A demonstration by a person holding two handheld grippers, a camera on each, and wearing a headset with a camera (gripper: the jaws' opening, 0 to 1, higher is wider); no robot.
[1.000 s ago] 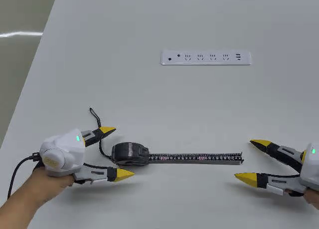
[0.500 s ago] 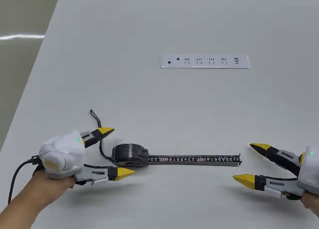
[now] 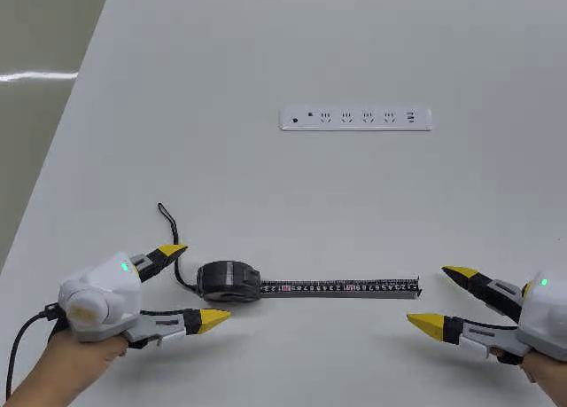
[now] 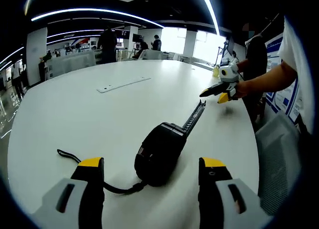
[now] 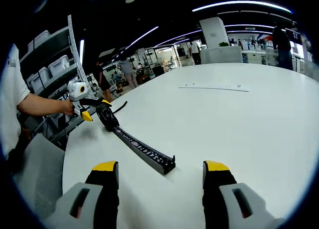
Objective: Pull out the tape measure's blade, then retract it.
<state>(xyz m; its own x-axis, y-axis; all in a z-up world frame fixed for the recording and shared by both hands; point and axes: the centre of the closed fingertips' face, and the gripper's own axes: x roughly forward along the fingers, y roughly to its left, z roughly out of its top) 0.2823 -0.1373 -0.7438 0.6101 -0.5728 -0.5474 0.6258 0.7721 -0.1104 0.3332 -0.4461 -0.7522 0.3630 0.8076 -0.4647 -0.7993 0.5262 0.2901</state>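
Left gripper sits at about 8 o'clock in the head view, jaws spread wide with nothing in them. Right gripper is over at 4 o'clock, same deal: wide apart and empty. Between them on the white table lies the tape measure. Its black case is right at the mouth of the left jaws but isn't pinched, and its blade is pulled out flat toward 3 o'clock. The blade's tip stops short of the right gripper's tips, with a clear gap. A thin black strap curls off the case toward 10 o'clock. Farther out, around 12 o'clock, there's a white power strip lying flat.
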